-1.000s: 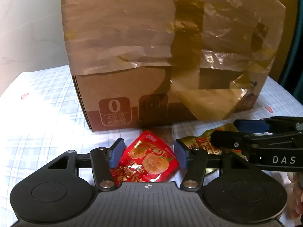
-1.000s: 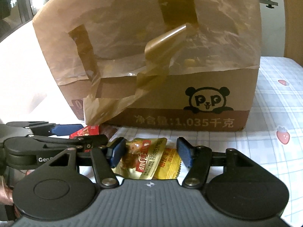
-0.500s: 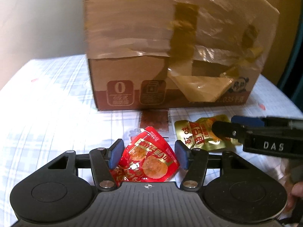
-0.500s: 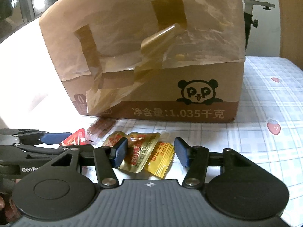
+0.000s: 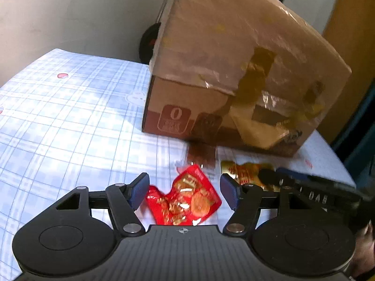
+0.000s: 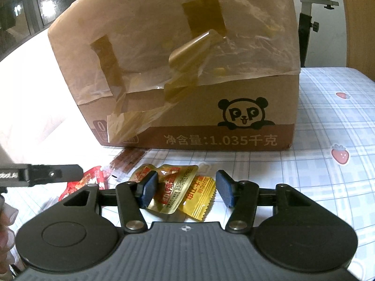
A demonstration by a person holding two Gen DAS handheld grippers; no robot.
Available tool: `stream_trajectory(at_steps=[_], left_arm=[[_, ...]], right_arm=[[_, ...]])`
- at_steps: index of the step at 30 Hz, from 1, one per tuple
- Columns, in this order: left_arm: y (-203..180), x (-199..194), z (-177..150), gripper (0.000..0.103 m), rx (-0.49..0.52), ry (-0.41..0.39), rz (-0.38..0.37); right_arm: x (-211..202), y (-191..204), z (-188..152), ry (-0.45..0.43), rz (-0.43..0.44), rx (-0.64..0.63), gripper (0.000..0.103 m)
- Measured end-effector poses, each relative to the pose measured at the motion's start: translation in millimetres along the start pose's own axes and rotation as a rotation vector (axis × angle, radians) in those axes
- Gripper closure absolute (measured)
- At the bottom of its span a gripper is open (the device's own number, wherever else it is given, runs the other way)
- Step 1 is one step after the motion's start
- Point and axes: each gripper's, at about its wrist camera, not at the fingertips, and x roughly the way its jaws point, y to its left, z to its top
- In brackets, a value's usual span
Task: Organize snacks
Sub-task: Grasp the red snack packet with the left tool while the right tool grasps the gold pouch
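Observation:
A red snack packet [image 5: 185, 199] lies on the checked cloth between the open fingers of my left gripper [image 5: 185, 190], untouched by the pads; it also shows at the left of the right wrist view [image 6: 82, 182]. A gold snack packet [image 6: 171, 192] and a yellow packet [image 6: 200, 199] lie between the open fingers of my right gripper [image 6: 185, 190]. The gold packet shows in the left wrist view [image 5: 243, 171] too, partly under the right gripper's finger. A brown packet [image 6: 129, 159] lies by the cardboard box [image 6: 187, 70].
The large cardboard box [image 5: 234, 82] with loose tape and a raised flap stands right behind the packets. The checked cloth [image 5: 70, 117] spreads left and right of it. A black stand [image 6: 307, 23] is behind the box.
Both grippers have pulled back from the box and risen. The left view has swung and tilted to the left. The packets stay on the cloth; both grippers stay open.

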Motion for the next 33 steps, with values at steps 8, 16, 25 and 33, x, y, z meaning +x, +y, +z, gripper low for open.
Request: stream_trajectory(at_steps=[8,16,25,33], left_arm=[[-10,3,-15,0.034,0.076,0.043,0.023],[-16,-4,-21,0.034,0.076,0.059,0.012],[-18,0,-4,0.034,0.261,0.027,0.046],[-19,19,-9,0.034,0.344,0.058,0.033]], right_arm=[[-1,0,0,-0.004,0.009,0.018,0.045],[-3,-3,-1,-0.010,0.028,0.046,0.045],[-3,-3,-1,-0.009,0.028,0.047,0.045],[-3,-2,-1,-0.008,0.021,0.040,0.045]])
